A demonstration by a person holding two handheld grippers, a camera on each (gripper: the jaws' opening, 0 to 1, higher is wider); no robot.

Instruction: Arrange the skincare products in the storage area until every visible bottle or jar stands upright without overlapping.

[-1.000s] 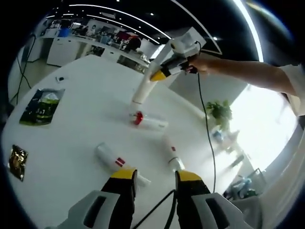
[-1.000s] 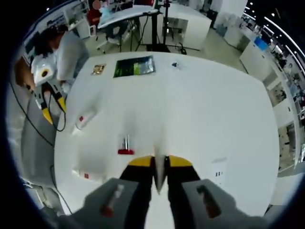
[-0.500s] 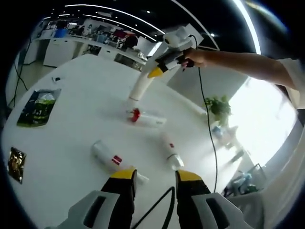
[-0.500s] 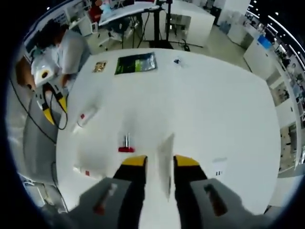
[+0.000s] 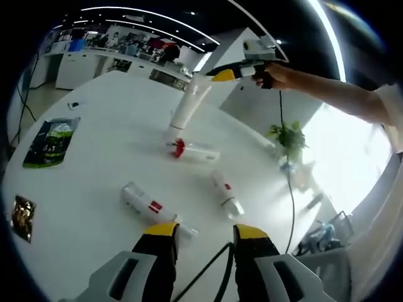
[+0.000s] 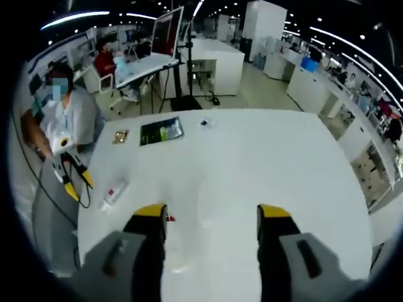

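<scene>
A tall white tube stands upright on its cap at the far middle of the white table. Just in front of it lies a clear bottle with a red cap. Nearer me lie a small white bottle and a white tube with a red label. My left gripper hovers open above the near table edge, holding nothing. My right gripper hangs above and to the right of the upright tube, apart from it. In the right gripper view its jaws stand wide open, and the left gripper shows at the left.
A green packet and a small dark packet lie on the left of the table. A cable hangs from the right gripper. A potted plant stands past the table's far edge. Office desks and seated people are beyond.
My right gripper has opened, let go of the tall tube and pulled up and away. The tube now stands alone on its cap. The left gripper has hardly moved.
</scene>
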